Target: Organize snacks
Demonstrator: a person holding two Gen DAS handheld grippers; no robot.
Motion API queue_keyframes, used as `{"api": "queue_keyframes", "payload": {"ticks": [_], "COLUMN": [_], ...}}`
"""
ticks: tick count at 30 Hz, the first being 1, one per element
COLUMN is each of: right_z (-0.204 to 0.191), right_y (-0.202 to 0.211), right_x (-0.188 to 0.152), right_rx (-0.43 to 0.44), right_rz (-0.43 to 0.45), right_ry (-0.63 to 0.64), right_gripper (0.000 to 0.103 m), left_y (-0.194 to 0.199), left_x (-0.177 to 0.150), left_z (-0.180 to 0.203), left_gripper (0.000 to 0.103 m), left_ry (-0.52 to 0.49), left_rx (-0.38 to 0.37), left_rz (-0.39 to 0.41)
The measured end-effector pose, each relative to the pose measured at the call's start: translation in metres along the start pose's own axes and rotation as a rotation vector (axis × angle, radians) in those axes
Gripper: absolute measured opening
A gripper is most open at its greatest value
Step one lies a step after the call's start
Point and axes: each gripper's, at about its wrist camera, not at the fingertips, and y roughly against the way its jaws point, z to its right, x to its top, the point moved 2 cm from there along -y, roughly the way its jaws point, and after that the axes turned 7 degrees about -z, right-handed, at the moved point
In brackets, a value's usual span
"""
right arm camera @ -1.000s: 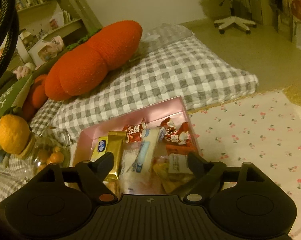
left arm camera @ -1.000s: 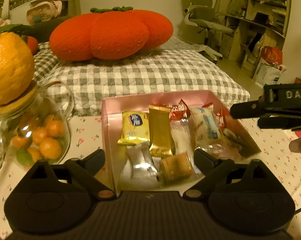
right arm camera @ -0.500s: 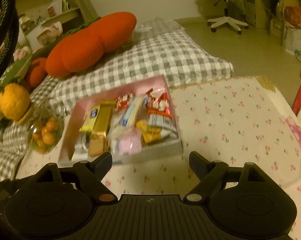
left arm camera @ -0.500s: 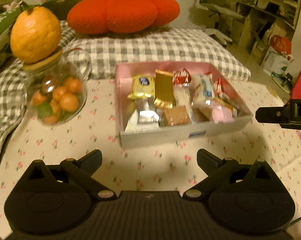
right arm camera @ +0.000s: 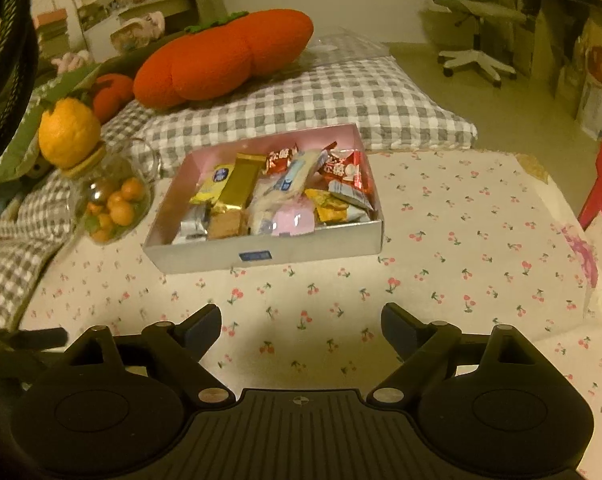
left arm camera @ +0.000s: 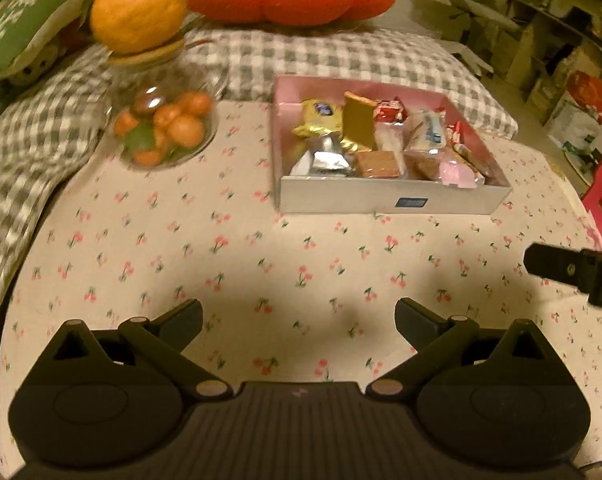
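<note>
Your left gripper (left arm camera: 299,322) hangs over bare cherry-print tablecloth (left arm camera: 261,248), jaws spread wide with nothing between them; your right gripper (right arm camera: 301,326) is likewise empty, its jaws opening at this moment. The snack box (left arm camera: 385,200), pink inside and grey outside, stands on the cloth well ahead of both tools: at about 1 o'clock from the left jaws in the left wrist view, and at about 11 o'clock from the right jaws in the right wrist view, so it lies between the two lines of approach. Its long axis runs across both views, from 9 to 3 o'clock, with the long near wall facing you. The wrapped snacks (right arm camera: 277,196) lie heaped inside, mostly lengthwise from 6 to 12 o'clock. Neither hand looks clearly nearer. The glass jar of small oranges (left arm camera: 163,132) stands apart from the box at its 9 o'clock side. Judged from this layout, any reach must travel forward over the near wall.
</note>
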Motion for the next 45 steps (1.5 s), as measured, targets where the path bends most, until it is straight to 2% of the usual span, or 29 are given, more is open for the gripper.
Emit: {"api": "queue_keyframes", "payload": {"ticks": [21,45], "right_z": [-0.007,-0.006], "right_y": [0.007,0.008], "right_x": [-0.016,-0.019], "right_rx": [-0.022,-0.038], "right_rz": [0.003,0.004], "right_ry": [0.055,0.059], "right_gripper": [0.089,0.089], "left_y": [0.019,0.025], "left_x": [-0.006,-0.007], "left_z": [0.014,0.016], "left_gripper": [0.103,0.103], "left_ry": [-0.033,-0.054], "left_rx": [0.084,0.086], "left_rz": [0.040,0.056]}}
